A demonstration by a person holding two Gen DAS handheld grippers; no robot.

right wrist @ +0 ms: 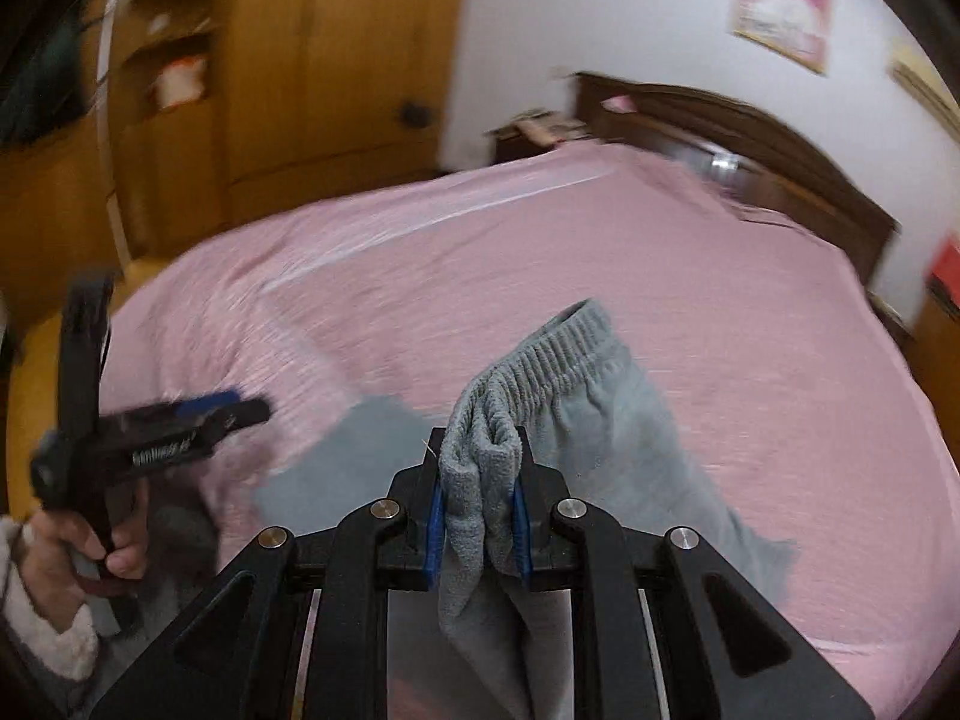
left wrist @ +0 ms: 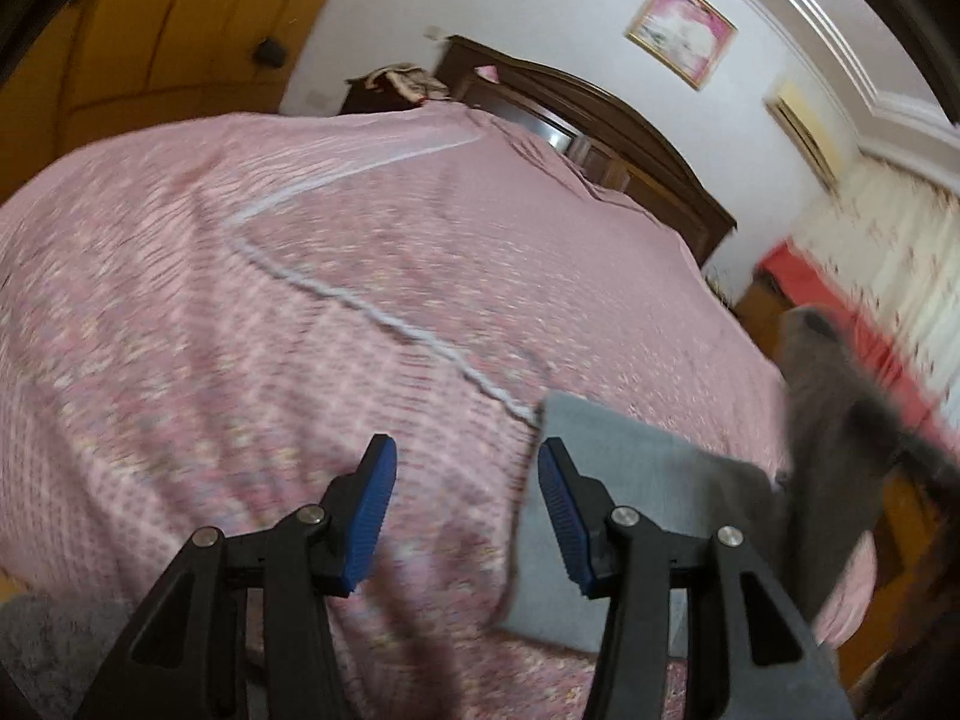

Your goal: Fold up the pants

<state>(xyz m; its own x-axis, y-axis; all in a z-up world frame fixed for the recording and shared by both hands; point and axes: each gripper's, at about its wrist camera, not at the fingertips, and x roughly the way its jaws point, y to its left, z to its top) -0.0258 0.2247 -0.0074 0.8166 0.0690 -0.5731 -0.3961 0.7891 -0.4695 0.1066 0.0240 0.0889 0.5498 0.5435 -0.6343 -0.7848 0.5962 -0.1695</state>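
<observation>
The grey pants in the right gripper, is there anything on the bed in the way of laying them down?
Nothing visible does. The right gripper is shut on the grey pants, and the pink bedspread beyond them lies bare. The left gripper hangs open, off to the side.

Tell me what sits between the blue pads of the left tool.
No cloth: in the left wrist view the left tool stands open, with only the pink bedspread showing through the gap. The grey pants lie just to its right.
</observation>
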